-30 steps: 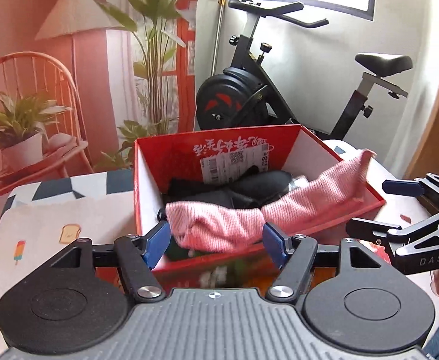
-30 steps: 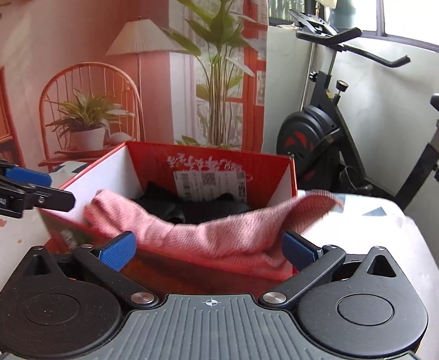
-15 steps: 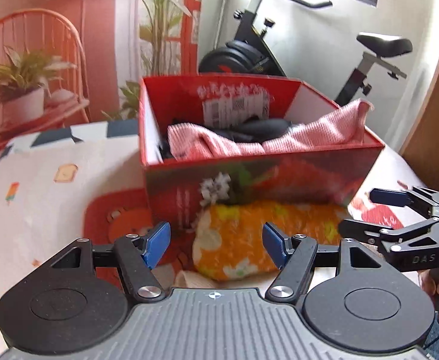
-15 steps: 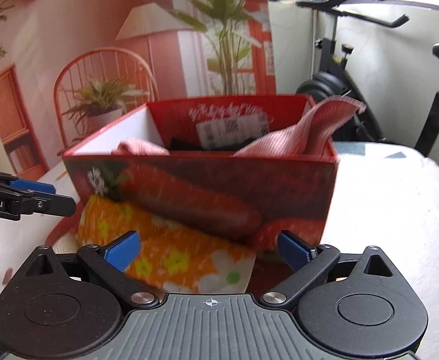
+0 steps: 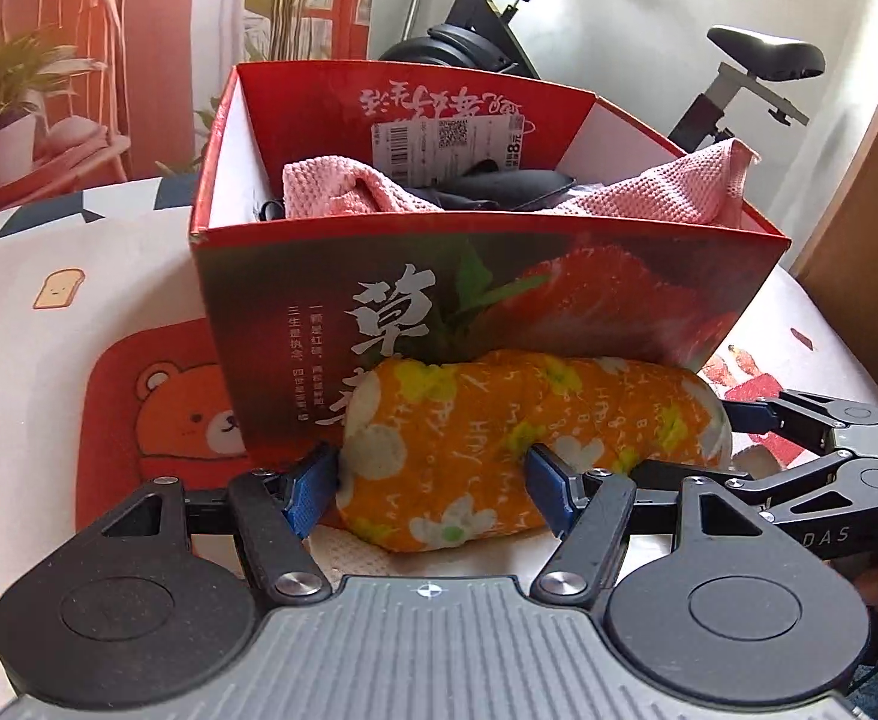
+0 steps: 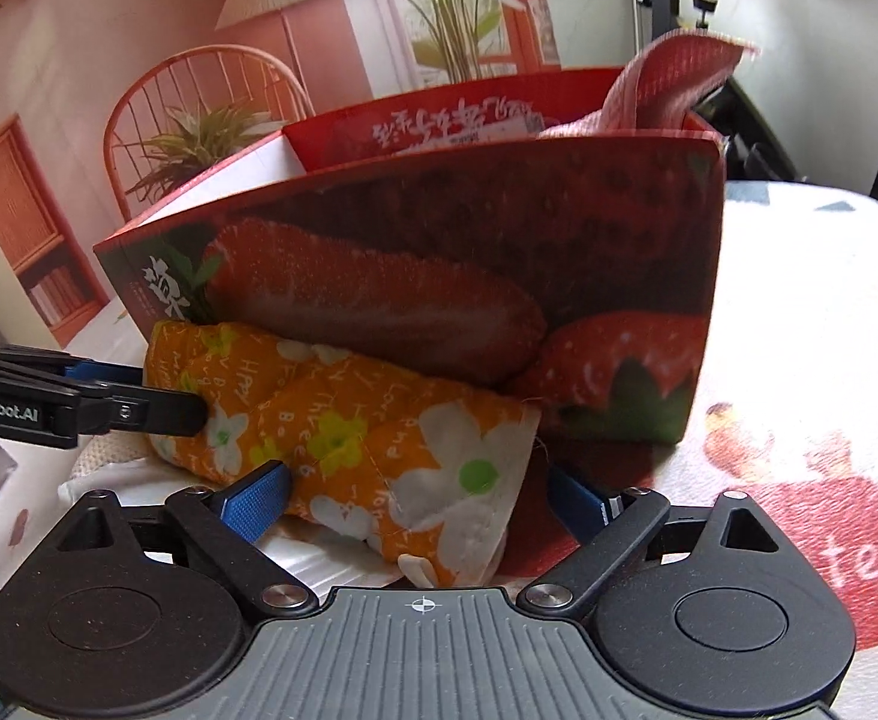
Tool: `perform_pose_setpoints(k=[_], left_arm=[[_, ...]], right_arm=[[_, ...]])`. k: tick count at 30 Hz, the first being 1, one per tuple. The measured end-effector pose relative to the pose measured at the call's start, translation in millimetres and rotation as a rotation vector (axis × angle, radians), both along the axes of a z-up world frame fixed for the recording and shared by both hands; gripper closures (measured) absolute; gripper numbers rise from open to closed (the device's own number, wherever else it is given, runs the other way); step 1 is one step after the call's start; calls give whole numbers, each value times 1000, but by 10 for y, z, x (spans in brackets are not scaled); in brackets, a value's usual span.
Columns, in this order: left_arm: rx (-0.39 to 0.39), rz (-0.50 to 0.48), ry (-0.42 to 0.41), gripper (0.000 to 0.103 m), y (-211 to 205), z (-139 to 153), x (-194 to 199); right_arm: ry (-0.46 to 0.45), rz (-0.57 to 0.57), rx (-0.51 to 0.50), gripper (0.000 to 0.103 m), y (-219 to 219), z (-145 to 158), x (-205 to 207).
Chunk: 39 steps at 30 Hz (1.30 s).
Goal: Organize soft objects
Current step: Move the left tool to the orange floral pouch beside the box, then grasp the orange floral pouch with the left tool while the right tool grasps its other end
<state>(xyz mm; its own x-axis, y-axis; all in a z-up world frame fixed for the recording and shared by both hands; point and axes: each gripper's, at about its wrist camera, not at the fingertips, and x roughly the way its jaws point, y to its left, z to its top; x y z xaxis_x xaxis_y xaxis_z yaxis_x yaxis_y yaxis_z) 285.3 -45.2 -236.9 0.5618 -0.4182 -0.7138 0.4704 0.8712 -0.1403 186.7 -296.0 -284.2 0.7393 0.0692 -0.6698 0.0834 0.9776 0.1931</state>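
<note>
Both tongs straddled the limp orange floral cloth (image 5: 499, 450) without pinching it, left tongs (image 5: 433, 495) wide, right tongs (image 6: 415, 498) closing toward its opposite ends.

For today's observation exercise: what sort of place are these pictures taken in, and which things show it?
Probably a room in a home, used as living space. An exercise bike stands by the wall, a cartoon-printed cloth covers the table, and a red strawberry box holds soft cloths. The chair and lamp behind look like a printed backdrop.
</note>
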Motion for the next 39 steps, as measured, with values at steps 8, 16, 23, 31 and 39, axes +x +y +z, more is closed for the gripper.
perform_pose_setpoints(k=[8,16,23,31,39], left_arm=[[-6,12,-3,64,19,-6,15],[50,2,-54,89,6,175,-99],[25,0,-129,90,-8,473,-283],[-5,1,-208,90,-11,785,-499],[-43,33,-247,90,6,931,-669]], right_arm=[[2,10,24,28,9,-26,64],[-28,-15,-1,75,24,98,-22],[-103,-13,-36,84,67,396,-138],[-208,-9,-70,85,91,799,-305],[-259,0,-123,85,188,1075,-429]])
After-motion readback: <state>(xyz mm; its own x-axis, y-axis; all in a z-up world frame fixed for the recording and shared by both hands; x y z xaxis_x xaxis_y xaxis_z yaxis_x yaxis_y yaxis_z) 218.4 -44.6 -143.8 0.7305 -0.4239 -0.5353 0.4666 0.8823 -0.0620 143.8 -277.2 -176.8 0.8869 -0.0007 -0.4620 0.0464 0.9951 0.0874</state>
